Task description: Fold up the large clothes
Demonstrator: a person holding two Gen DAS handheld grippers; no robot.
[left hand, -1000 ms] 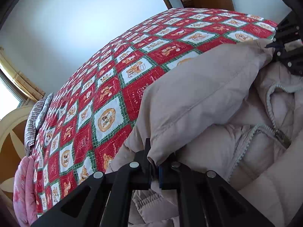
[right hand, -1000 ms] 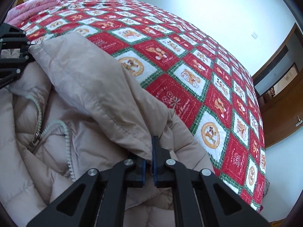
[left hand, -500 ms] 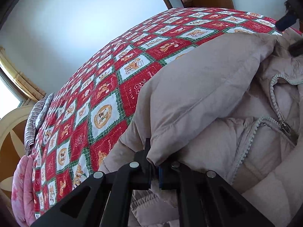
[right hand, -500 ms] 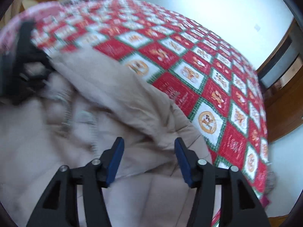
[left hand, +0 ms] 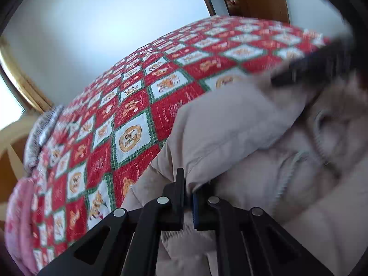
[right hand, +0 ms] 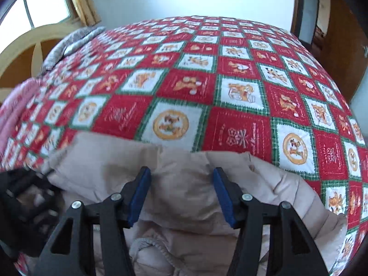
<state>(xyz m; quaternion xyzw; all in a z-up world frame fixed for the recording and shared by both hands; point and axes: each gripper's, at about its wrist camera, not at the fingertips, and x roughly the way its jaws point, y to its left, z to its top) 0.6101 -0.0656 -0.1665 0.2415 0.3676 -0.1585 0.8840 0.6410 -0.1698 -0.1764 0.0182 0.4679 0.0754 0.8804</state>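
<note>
A beige puffer jacket (left hand: 230,126) with a grey zip lies bunched on the red, white and green quilt (left hand: 138,105). My left gripper (left hand: 188,184) is shut on a folded edge of the jacket, and cloth is pinched between its pads. In the right wrist view the jacket (right hand: 184,168) fills the near foreground. My right gripper (right hand: 181,193) hangs open just over its folded edge, blue pads apart and gripping nothing. The left gripper (right hand: 23,195) shows blurred at the left edge there. The right gripper (left hand: 310,69) is a dark blur at the upper right of the left wrist view.
The quilt (right hand: 230,80) covers the whole bed. A pink blanket (right hand: 13,105) and a striped pillow (right hand: 73,41) lie by the wooden headboard (right hand: 34,43). A window (right hand: 41,2) is behind it. A wooden door (right hand: 333,34) stands at the far right.
My right gripper has opened and let go of the jacket fold, then rolled and swung so that it faces across the bed. My left gripper has kept its hold.
</note>
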